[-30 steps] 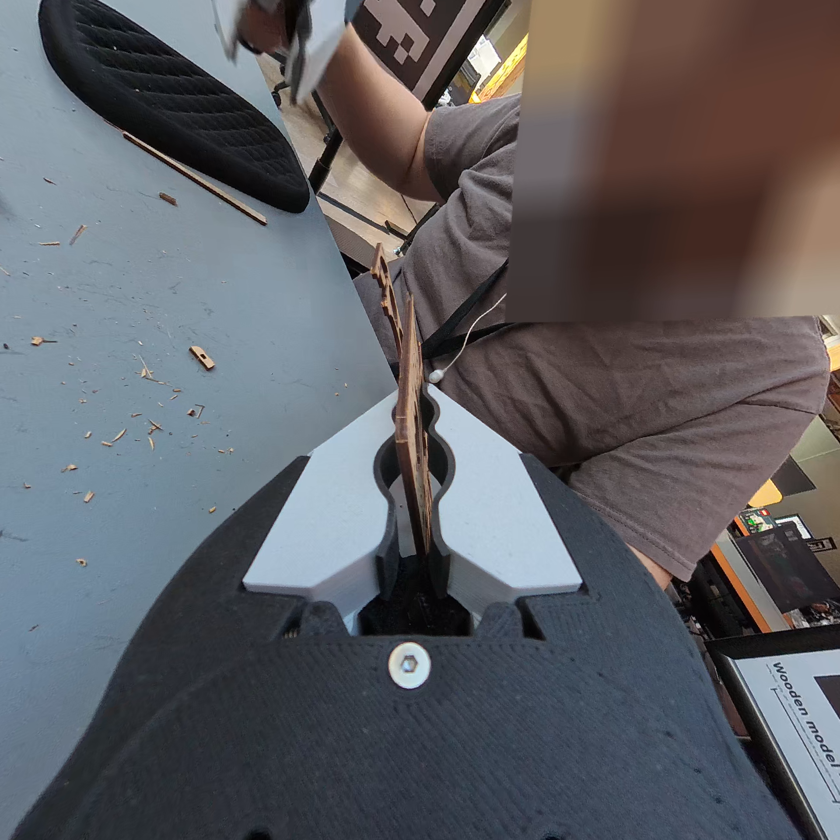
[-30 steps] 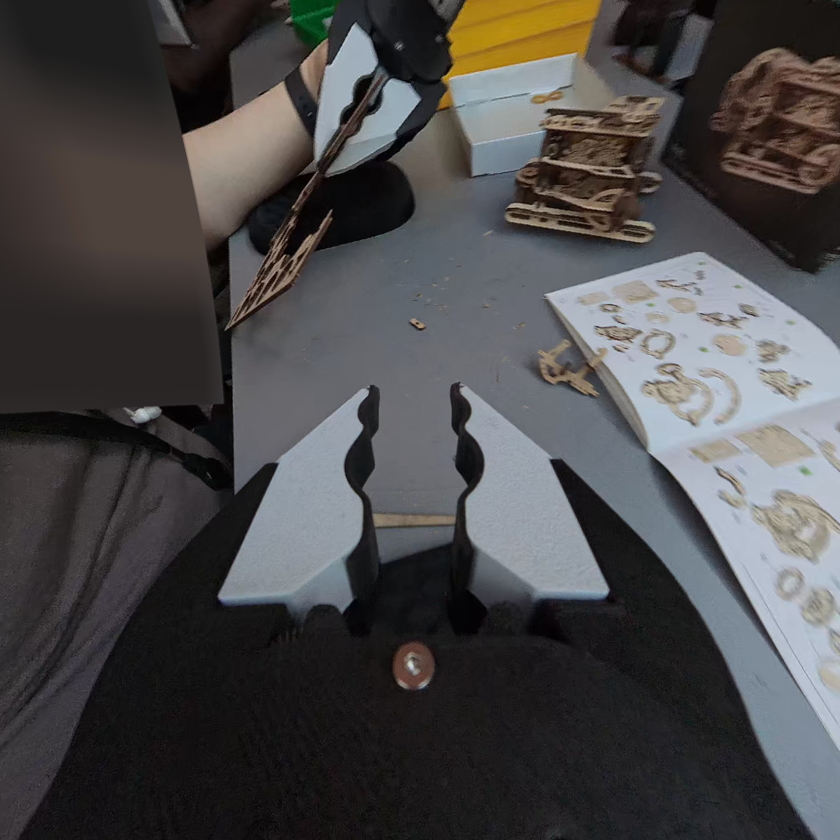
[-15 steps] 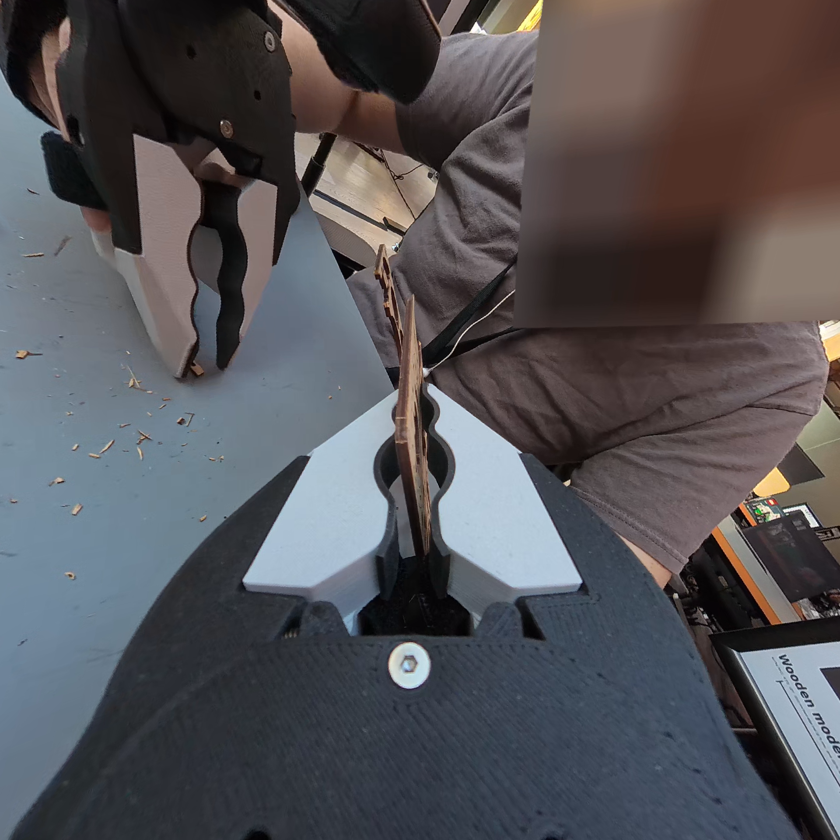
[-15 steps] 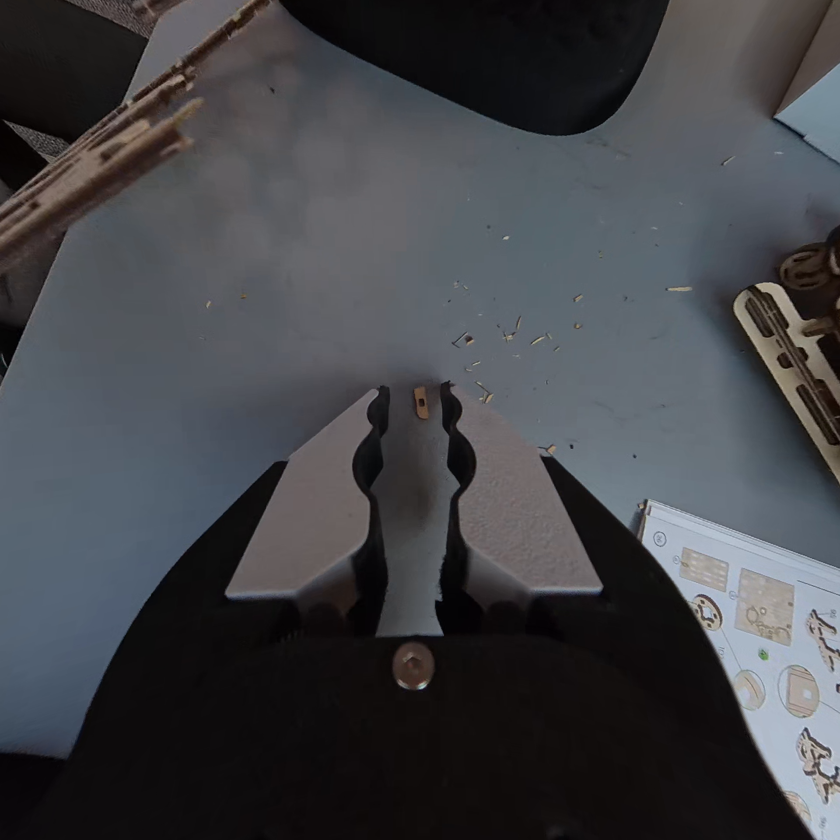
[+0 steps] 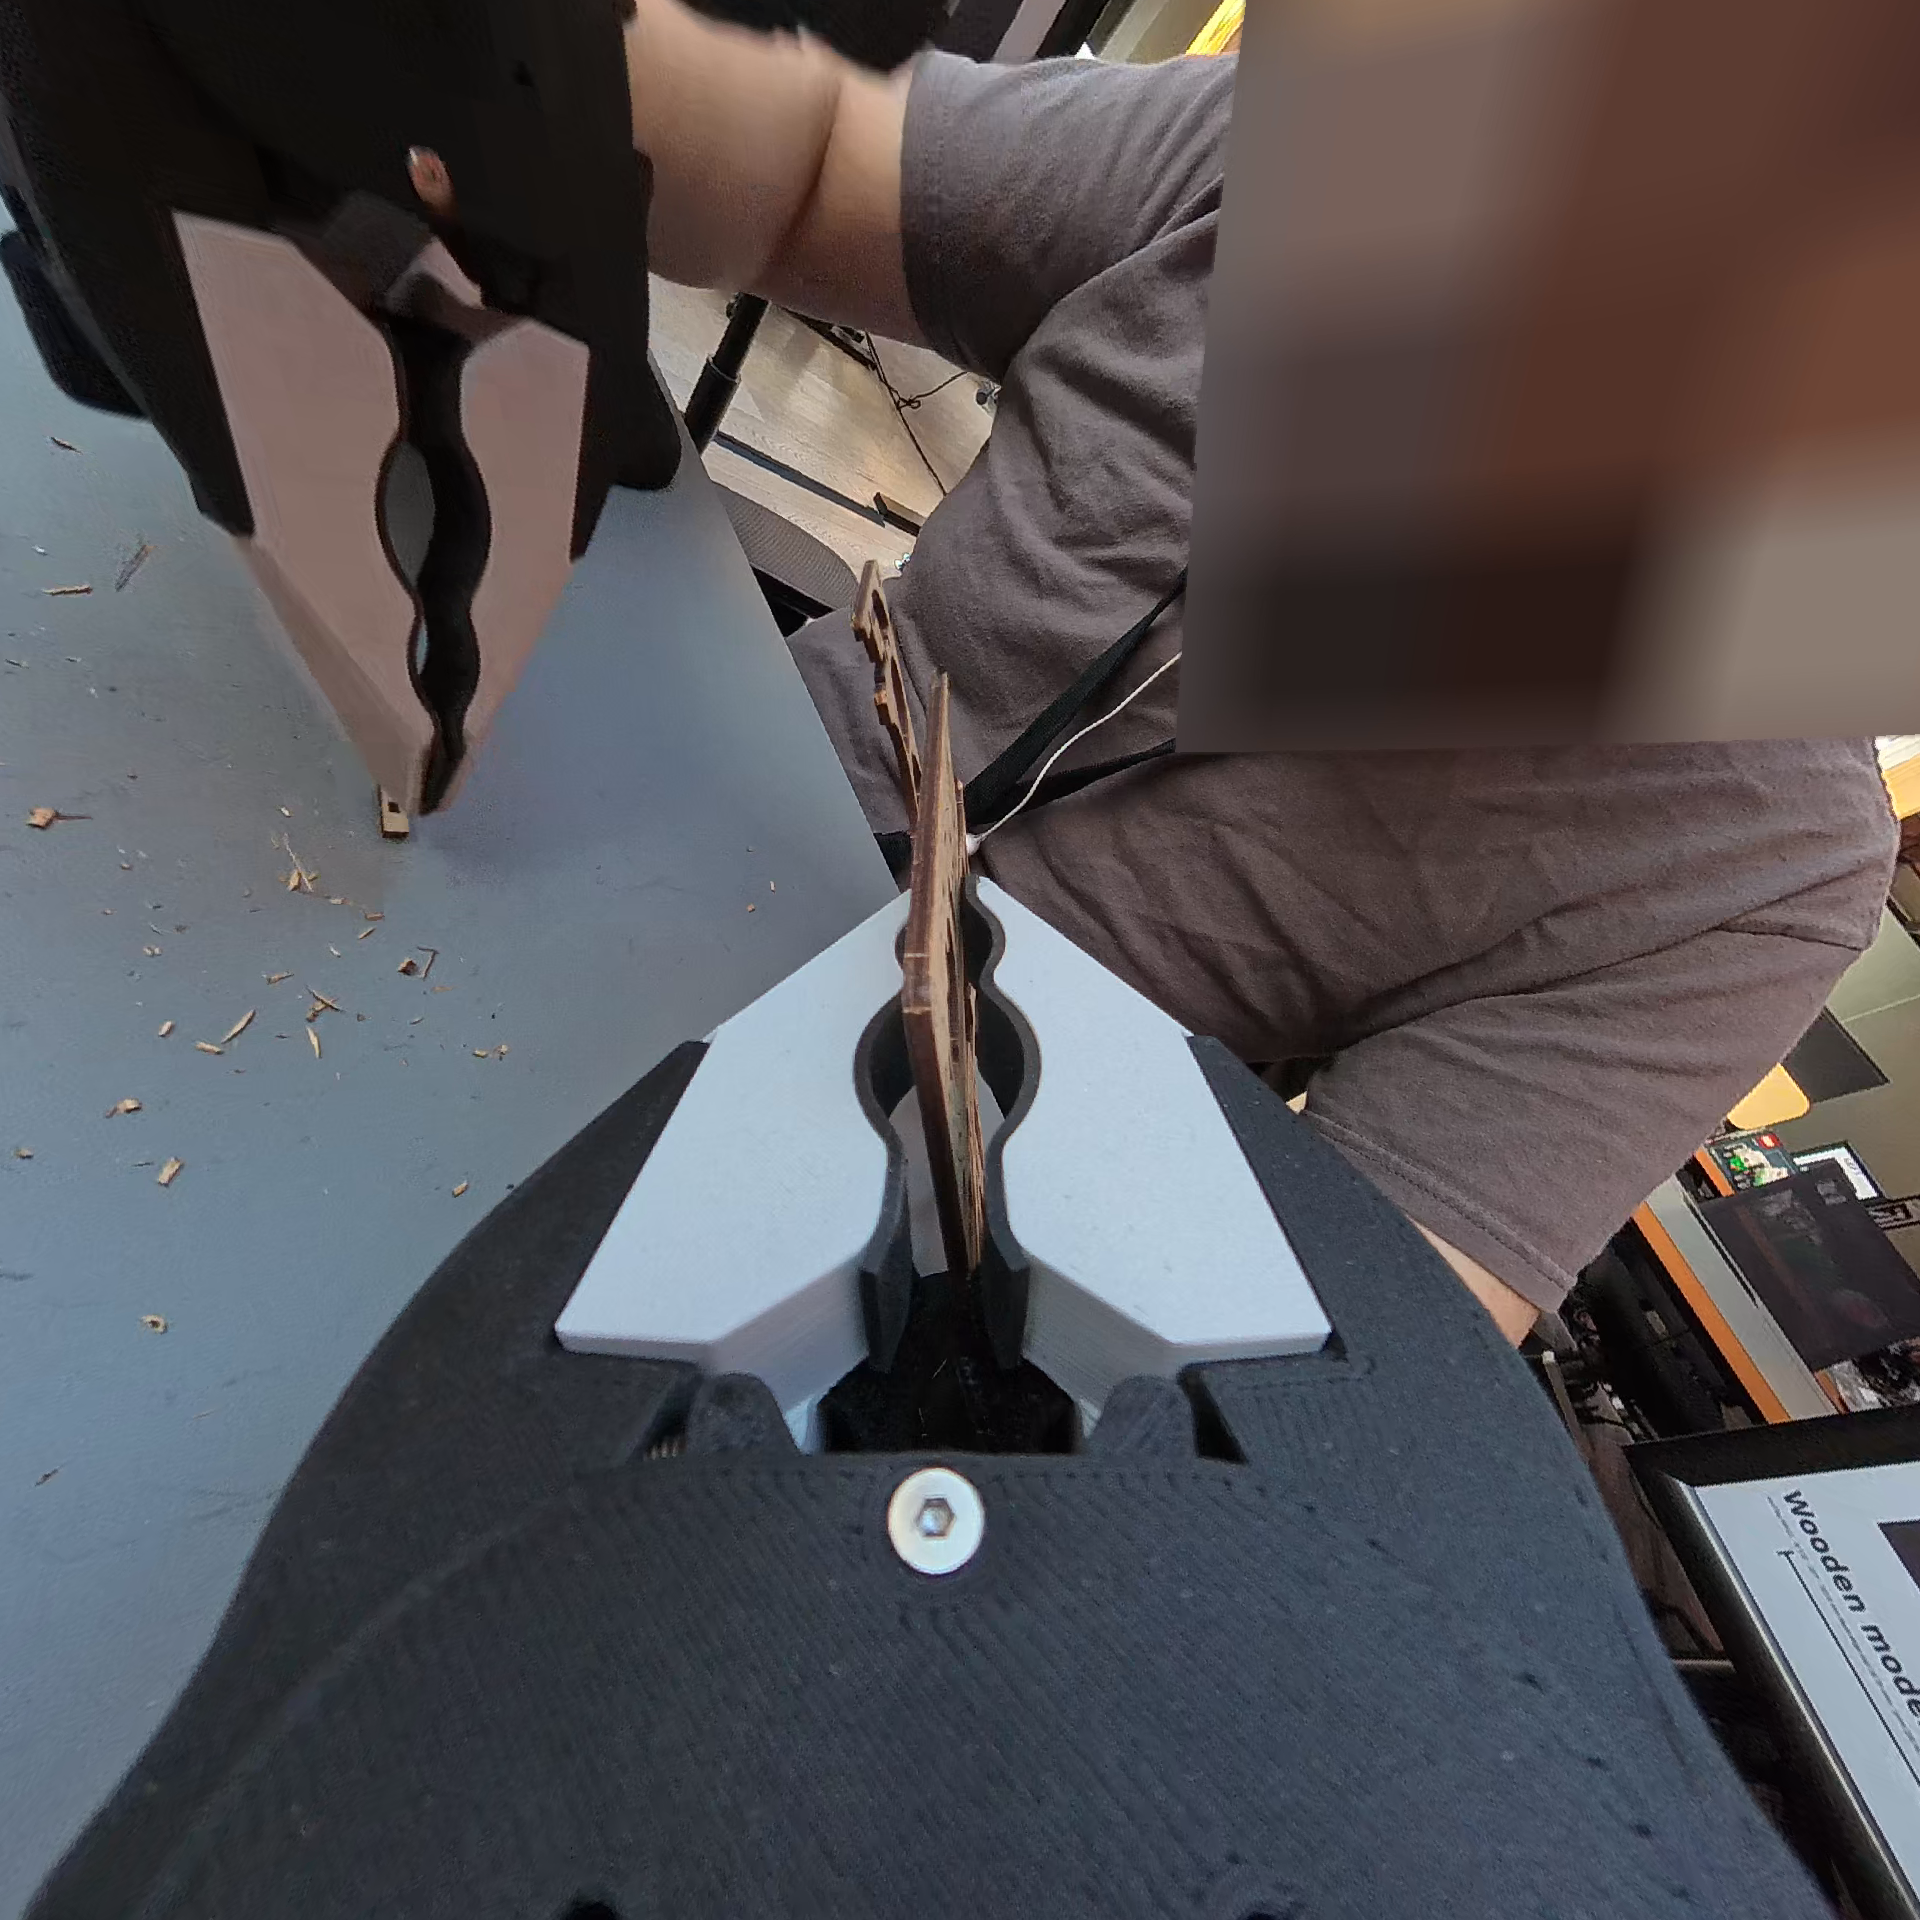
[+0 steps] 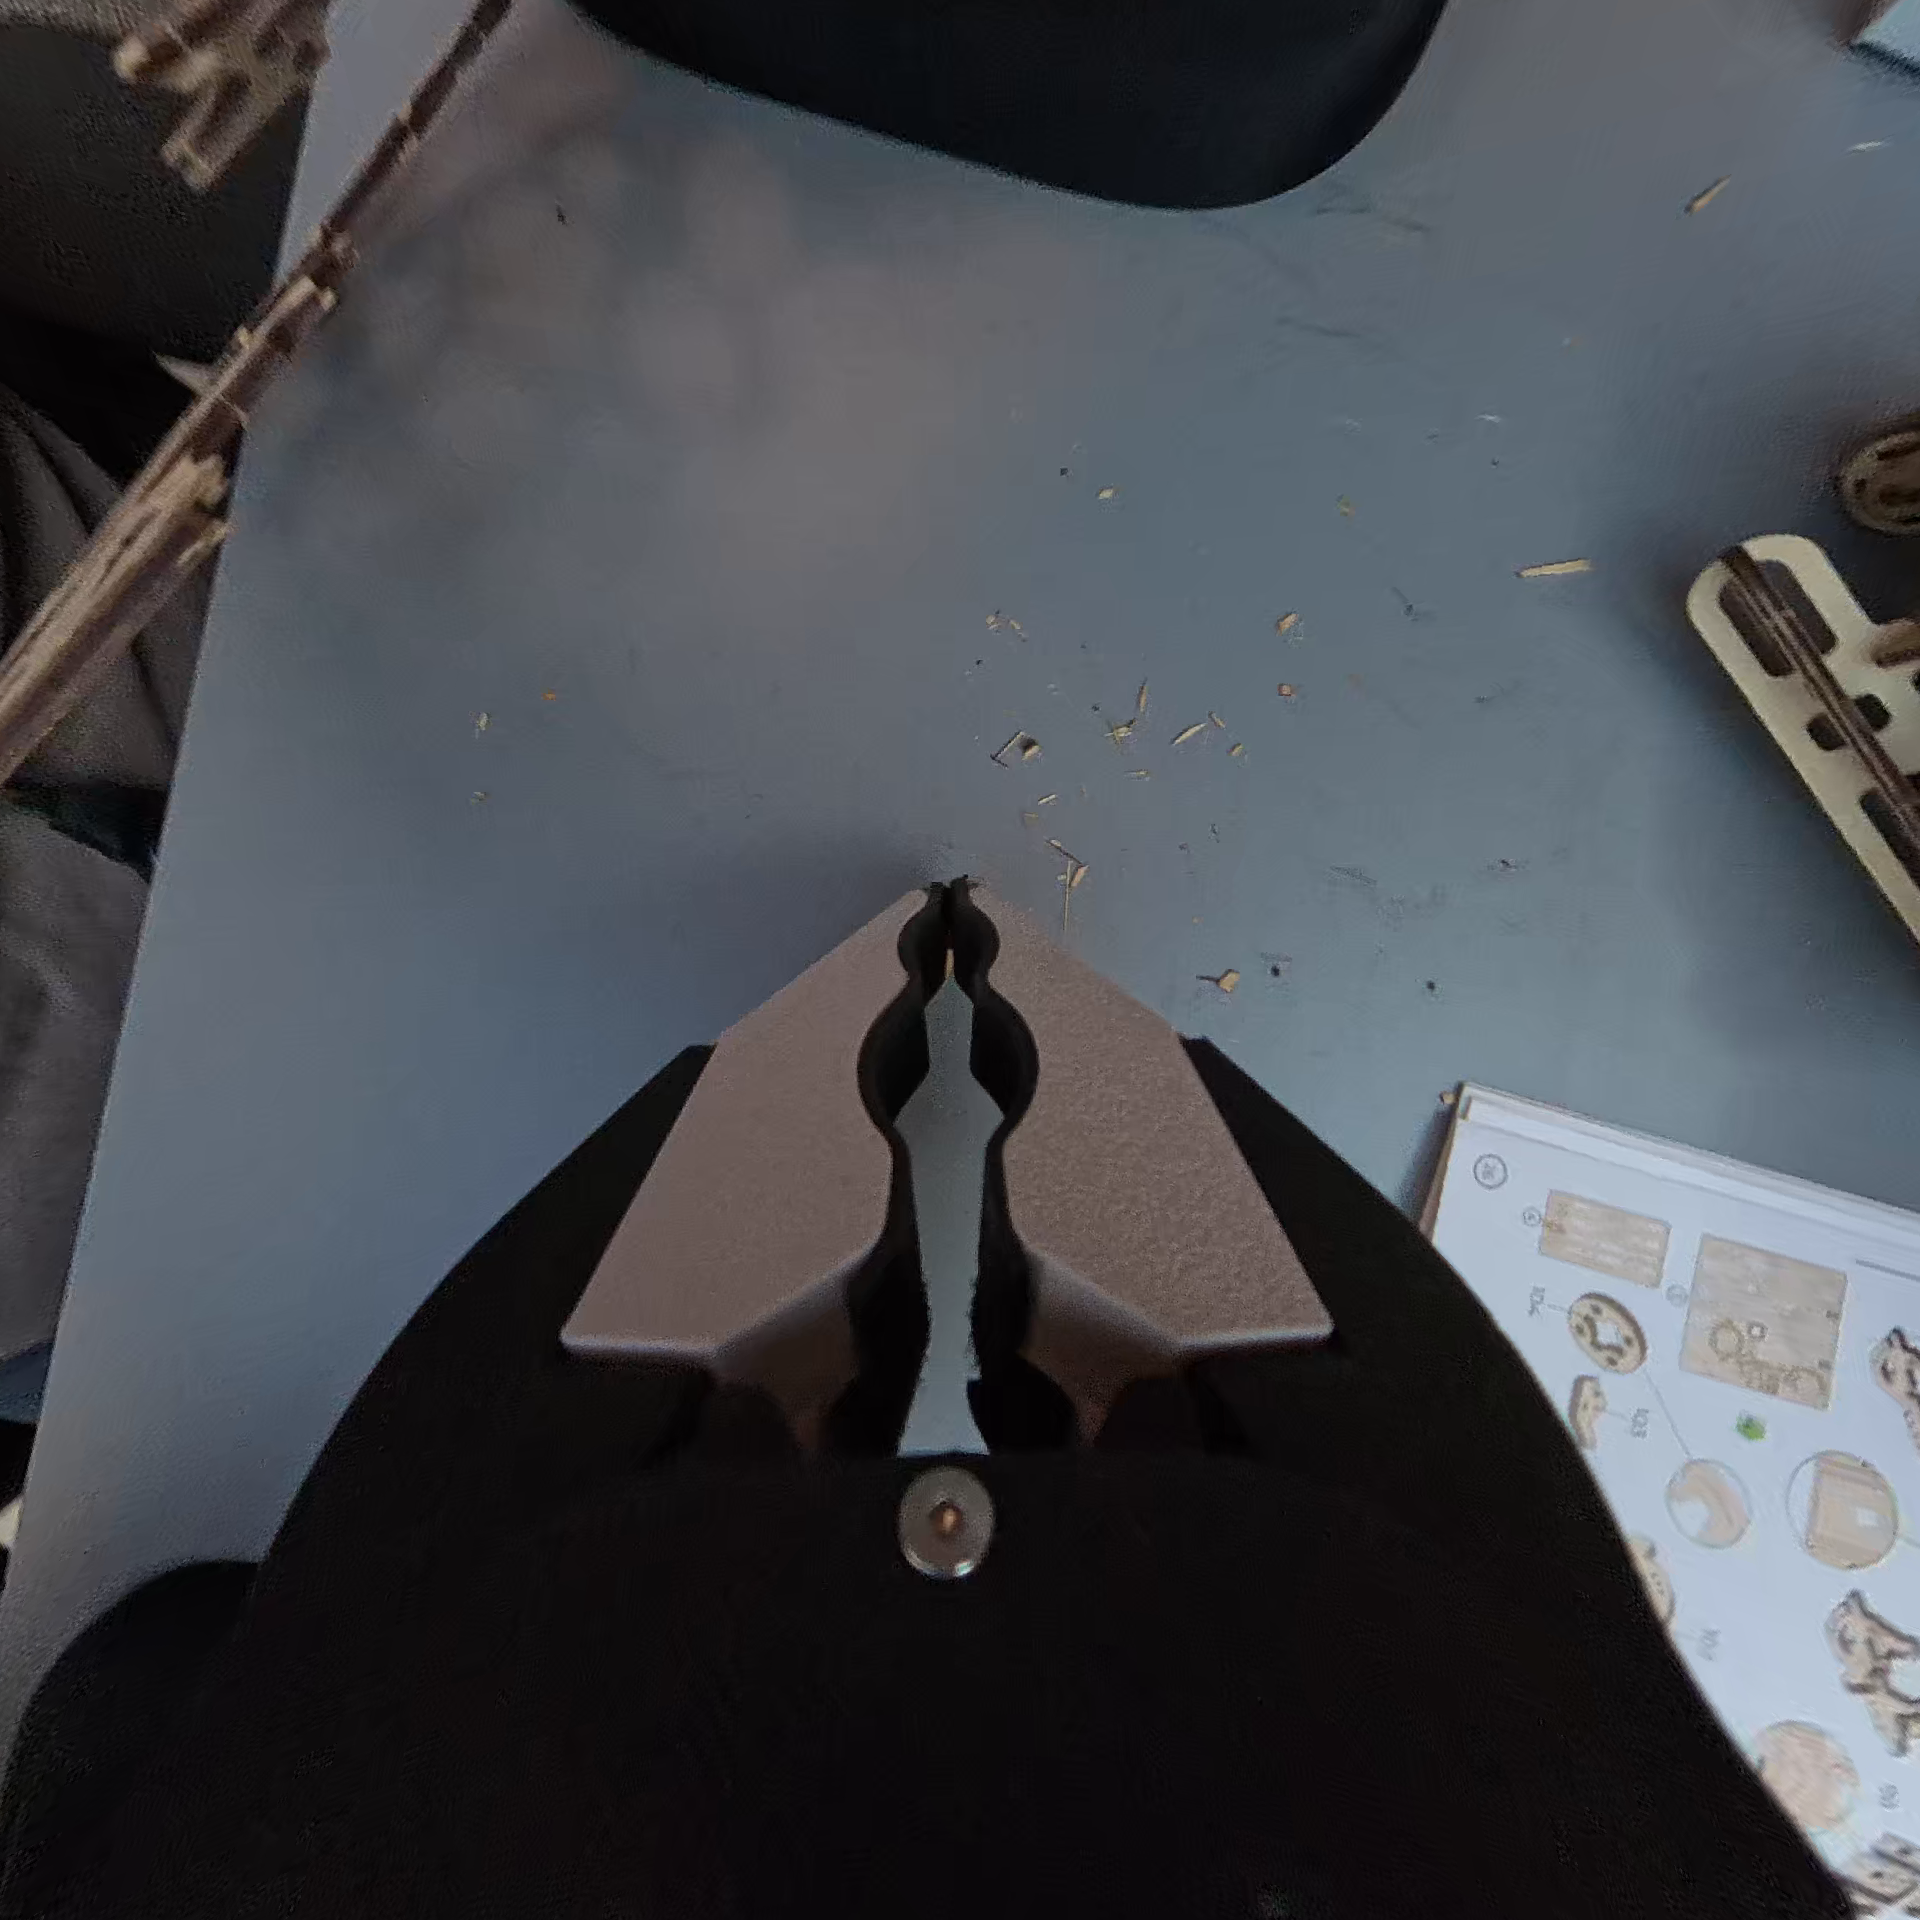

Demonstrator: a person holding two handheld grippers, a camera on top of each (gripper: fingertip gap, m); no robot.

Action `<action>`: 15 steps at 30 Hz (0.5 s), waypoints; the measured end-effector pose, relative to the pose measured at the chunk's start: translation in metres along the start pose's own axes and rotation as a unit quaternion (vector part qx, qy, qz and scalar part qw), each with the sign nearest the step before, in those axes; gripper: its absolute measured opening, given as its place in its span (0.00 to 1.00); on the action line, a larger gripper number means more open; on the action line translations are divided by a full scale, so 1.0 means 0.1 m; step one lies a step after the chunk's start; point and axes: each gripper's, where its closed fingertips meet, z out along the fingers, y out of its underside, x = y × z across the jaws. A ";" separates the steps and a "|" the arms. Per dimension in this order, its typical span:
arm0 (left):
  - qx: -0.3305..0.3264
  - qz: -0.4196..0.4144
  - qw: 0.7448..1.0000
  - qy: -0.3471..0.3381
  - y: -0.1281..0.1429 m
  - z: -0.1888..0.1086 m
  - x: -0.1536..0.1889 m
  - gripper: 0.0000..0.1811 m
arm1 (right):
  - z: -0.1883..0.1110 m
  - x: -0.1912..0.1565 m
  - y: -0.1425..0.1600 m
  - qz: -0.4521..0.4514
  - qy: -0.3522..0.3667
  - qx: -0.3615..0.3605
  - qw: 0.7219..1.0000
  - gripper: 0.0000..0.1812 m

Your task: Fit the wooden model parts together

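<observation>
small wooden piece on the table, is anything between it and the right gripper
Nothing visible. The right gripper has its fingers closed on the small wooden piece, tips down at the table; only loose wood chips lie nearby.

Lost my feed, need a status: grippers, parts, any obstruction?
Left gripper shut on upright wooden panel. Right gripper tips down on table, shut on small wooden piece. Only loose shavings around; nothing blocking.

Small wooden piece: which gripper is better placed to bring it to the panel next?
Right. The right gripper is down at the table, tips closed at the small wooden piece, apparently pinching it. The left gripper is occupied, shut on the wooden panel.
</observation>
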 end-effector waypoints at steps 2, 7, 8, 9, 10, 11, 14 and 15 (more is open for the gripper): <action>0.000 0.002 1.000 0.000 0.00 0.00 0.00 0.00 | -0.18 0.00 -0.06 0.061 -0.006 0.073 0.995 0.00; -0.003 -0.003 1.000 -0.002 0.01 0.01 -0.01 0.00 | -0.34 0.12 0.01 0.180 0.003 0.131 0.975 0.10; -0.004 -0.004 1.000 -0.003 0.01 0.02 -0.02 0.00 | -0.29 0.11 0.05 0.173 0.015 0.104 0.979 0.11; -0.004 -0.005 1.000 -0.003 0.01 0.02 -0.02 0.00 | -0.23 0.12 0.09 0.159 0.039 0.073 0.984 0.11; -0.005 -0.005 1.000 -0.003 0.01 0.02 -0.02 0.00 | -0.17 0.13 0.10 0.139 0.062 0.047 0.987 0.11; -0.005 -0.004 1.000 -0.003 0.01 0.02 -0.02 0.00 | -0.12 0.12 0.11 0.121 0.076 0.022 0.989 0.10; -0.004 -0.001 1.000 -0.003 0.01 0.02 -0.01 0.00 | -0.02 0.08 0.09 0.106 0.074 -0.038 0.991 0.07; -0.004 -0.002 1.000 -0.003 0.01 0.01 -0.01 0.00 | 0.00 0.06 0.05 0.104 0.064 -0.042 0.992 0.06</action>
